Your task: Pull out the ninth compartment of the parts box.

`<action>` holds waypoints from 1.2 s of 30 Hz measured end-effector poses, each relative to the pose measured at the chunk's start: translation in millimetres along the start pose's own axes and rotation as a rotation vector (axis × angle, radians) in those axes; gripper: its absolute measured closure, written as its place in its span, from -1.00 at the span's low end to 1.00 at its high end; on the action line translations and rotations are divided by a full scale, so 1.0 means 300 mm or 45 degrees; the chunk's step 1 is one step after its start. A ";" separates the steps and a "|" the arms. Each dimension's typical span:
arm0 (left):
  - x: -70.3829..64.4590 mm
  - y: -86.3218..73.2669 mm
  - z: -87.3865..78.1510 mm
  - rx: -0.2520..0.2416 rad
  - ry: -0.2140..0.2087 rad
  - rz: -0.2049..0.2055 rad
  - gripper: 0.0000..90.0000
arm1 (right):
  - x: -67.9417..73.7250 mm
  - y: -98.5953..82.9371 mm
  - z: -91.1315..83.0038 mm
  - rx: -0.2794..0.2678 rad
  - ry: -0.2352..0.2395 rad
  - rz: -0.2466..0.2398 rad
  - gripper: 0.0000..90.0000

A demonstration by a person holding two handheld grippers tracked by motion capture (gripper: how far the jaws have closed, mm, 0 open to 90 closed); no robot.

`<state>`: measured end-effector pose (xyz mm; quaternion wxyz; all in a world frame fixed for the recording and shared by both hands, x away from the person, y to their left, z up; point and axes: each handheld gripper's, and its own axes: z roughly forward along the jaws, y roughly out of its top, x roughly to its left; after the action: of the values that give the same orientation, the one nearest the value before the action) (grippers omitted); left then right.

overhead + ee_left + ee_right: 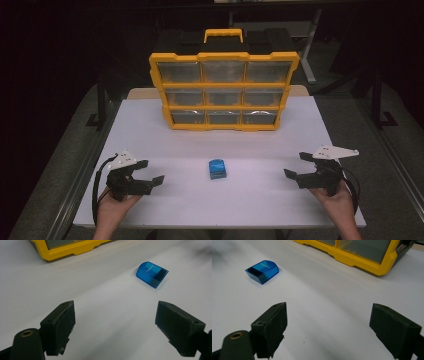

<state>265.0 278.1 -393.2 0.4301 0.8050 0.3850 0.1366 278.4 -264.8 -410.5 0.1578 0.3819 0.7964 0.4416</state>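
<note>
A small blue translucent box lies flat on the white table, midway between both hands. In the left gripper view the blue box sits ahead and to the right; in the right gripper view the blue box sits ahead and to the left. My left gripper is open near the table's front left, with nothing between its jaws. My right gripper is open at the front right, equally bare. A yellow organiser case with clear drawers stands upright at the back of the table.
The organiser case has a yellow handle on top and rests on its lower edge. Its yellow frame runs across the top of the right gripper view. Dark floor and table legs surround the table.
</note>
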 end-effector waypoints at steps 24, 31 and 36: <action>0.004 -0.003 0.002 -0.006 -0.042 -0.018 -0.63 | 0.003 0.002 0.001 0.009 0.013 -0.013 -0.69; 0.001 -0.002 0.001 -0.020 -0.047 0.005 -0.63 | 0.011 0.007 -0.003 0.009 0.014 -0.020 -0.69; 0.002 -0.001 0.000 -0.026 -0.071 0.001 -0.63 | 0.016 0.012 -0.003 0.005 0.011 -0.037 -0.69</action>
<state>265.3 278.6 -393.5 0.4489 0.8042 0.3712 0.1182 276.4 -260.8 -406.7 0.1601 0.3685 0.8034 0.4394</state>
